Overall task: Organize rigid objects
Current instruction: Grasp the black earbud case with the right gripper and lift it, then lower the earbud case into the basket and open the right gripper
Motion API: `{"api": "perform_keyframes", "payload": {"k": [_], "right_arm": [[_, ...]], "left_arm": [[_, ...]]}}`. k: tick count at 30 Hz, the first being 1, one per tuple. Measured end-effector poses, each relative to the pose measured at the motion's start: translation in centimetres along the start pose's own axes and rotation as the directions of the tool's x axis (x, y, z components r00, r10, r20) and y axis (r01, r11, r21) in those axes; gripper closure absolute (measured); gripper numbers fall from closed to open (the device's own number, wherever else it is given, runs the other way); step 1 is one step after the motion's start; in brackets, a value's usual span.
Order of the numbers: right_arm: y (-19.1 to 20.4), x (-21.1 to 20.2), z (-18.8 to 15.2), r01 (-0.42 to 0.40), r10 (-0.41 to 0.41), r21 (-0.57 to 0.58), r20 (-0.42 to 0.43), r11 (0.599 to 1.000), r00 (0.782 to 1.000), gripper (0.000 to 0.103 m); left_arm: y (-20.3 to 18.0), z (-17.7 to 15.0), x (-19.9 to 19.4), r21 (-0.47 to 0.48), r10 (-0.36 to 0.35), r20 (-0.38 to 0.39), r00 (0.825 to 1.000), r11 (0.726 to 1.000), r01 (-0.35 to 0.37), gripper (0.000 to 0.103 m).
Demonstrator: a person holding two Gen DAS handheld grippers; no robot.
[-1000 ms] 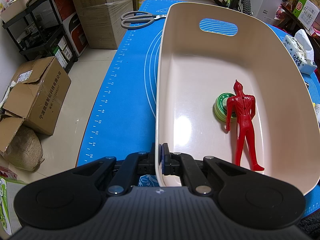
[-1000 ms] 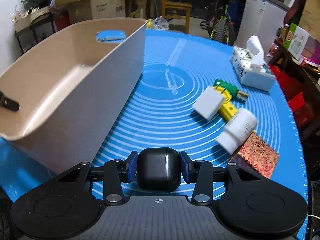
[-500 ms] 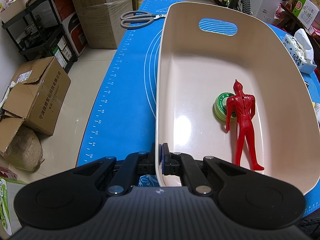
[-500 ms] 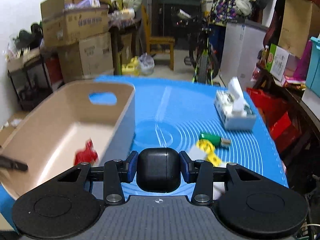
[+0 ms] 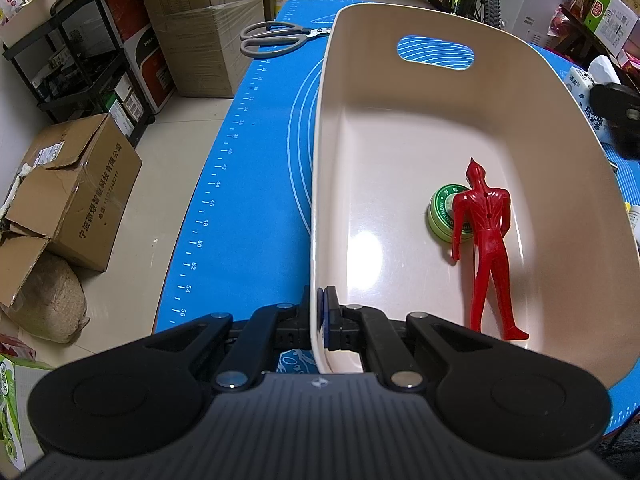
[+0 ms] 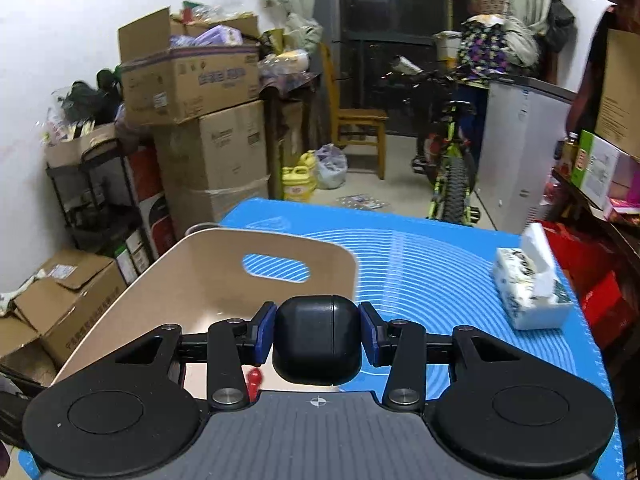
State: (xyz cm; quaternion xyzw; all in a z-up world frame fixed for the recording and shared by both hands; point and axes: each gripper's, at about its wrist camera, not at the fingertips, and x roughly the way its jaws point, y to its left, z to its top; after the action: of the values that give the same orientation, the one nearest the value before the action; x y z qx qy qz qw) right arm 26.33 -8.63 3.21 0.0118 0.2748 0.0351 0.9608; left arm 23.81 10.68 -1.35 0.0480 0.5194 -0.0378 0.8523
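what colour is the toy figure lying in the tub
Red all over. The toy figure shows best in the left wrist view, lying in the beige tub.

Left claw [image 5: 320, 322] pinched nearly closed; right claw [image 6: 317, 338] clamped, held level.

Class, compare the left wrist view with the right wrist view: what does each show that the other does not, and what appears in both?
Only the left wrist view shows the left gripper clamped on the bin's near wall, the green tin beside the red figure's body, and the scissors on the mat.

Only the right wrist view shows the right gripper shut on a black case, held above the bin, and the wooden chair.

Both show the beige bin, the blue mat and the tissue box.
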Motion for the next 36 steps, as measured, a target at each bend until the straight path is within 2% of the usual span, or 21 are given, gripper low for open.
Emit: {"api": "perform_keyframes", "payload": {"k": [8, 12, 24, 29, 31, 36], "right_arm": [[3.6, 3.0, -0.4, -0.04, 0.033, -0.061, -0.105, 0.997, 0.994, 0.053], [4.6, 4.6, -1.1, -0.059, 0.045, -0.06, -0.205, 0.996, 0.978, 0.053], [6.2, 6.8, -2.6, -0.072, 0.027, -0.117, -0.35, 0.991, 0.936, 0.053], [5.8, 6.6, -2.2, -0.079, 0.041, -0.101, -0.333, 0.992, 0.942, 0.051], [5.5, 6.2, -2.0, -0.087, 0.054, -0.091, -0.316, 0.992, 0.947, 0.044], [4.4, 4.3, -0.9, -0.102, 0.087, -0.046, -0.266, 0.994, 0.96, 0.038]], "left_arm": [[0.0, 0.0, 0.1, 0.0, 0.0, -0.001, 1.0, 1.0, 0.0, 0.098], [-0.1, 0.0, 0.0, -0.001, -0.001, -0.002, 1.0, 1.0, 0.001, 0.098], [-0.1, 0.0, 0.1, 0.004, 0.002, -0.001, 1.0, 1.0, -0.002, 0.098], [-0.1, 0.0, 0.1, 0.003, 0.002, -0.001, 1.0, 1.0, -0.002, 0.097], [-0.2, -0.1, 0.1, 0.003, 0.002, -0.001, 1.0, 1.0, -0.002, 0.097], [-0.2, -0.1, 0.0, 0.005, 0.005, -0.001, 1.0, 1.0, -0.005, 0.097]]}}
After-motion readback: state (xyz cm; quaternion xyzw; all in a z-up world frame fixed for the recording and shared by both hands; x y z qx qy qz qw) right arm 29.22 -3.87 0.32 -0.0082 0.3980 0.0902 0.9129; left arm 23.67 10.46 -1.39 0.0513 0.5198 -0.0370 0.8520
